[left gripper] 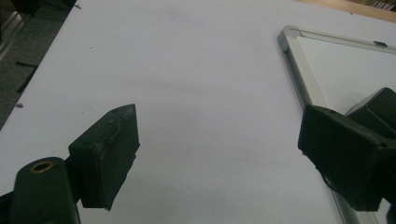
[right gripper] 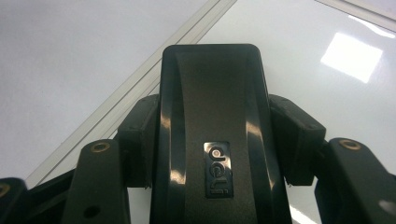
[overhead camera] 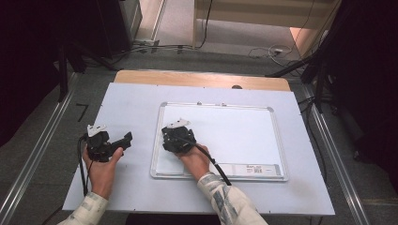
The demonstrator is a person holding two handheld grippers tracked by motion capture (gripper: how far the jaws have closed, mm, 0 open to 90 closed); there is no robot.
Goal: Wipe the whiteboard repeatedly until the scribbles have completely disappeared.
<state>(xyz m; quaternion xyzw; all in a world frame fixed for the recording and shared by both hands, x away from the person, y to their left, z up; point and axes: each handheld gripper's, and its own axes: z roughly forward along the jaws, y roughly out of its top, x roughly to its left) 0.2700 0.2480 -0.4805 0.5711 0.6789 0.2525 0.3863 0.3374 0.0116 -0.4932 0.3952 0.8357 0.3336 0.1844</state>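
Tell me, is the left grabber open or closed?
Open. In the left gripper view the left gripper has its two black jaws far apart, with bare white table between them and nothing held.

White sheet on the desk (overhead camera: pixel 131 101) lies bare left of and beyond the whiteboard (overhead camera: pixel 234 136): open passage there. Whiteboard's raised metal frame (left gripper: pixel 299 79) forms a low ridge just beside the left gripper (left gripper: pixel 219 154). Board surface is bare right of the right gripper (overhead camera: pixel 177 139), which holds a black eraser (right gripper: pixel 210 126).
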